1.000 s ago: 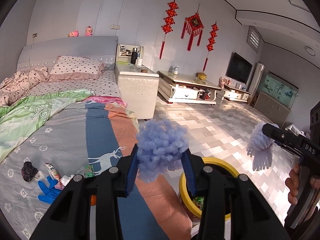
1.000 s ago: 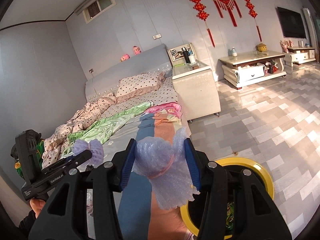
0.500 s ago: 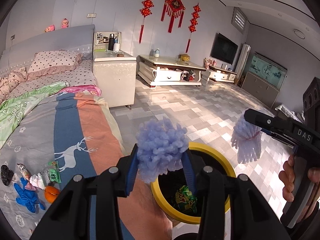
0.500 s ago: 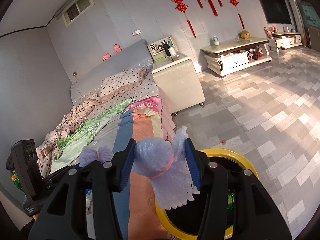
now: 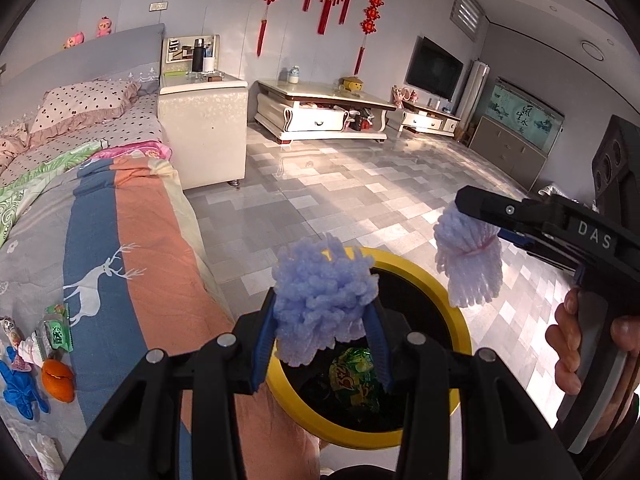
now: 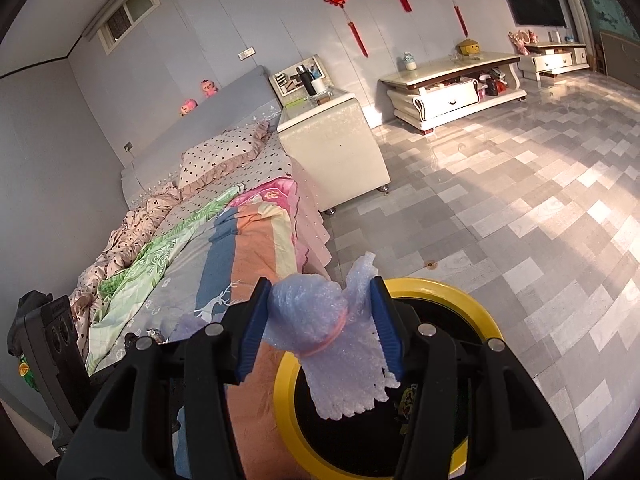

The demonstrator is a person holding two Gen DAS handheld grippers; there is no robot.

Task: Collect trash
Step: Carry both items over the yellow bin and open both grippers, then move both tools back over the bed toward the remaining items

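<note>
A crumpled purple foam net (image 5: 322, 300) is clamped between the blue pads of the left gripper (image 5: 323, 344), above the yellow-rimmed trash bin (image 5: 460, 320). A second foam net (image 6: 340, 344), tied with a pink band, is pinched in the right gripper (image 6: 320, 328) over the same bin. Two nets and one bin are counted.

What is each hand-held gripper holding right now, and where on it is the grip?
The left hand-held gripper clamps a crumpled purple foam net by its lower sides. The right hand-held gripper clamps a banded foam net across its bunched top.
</note>
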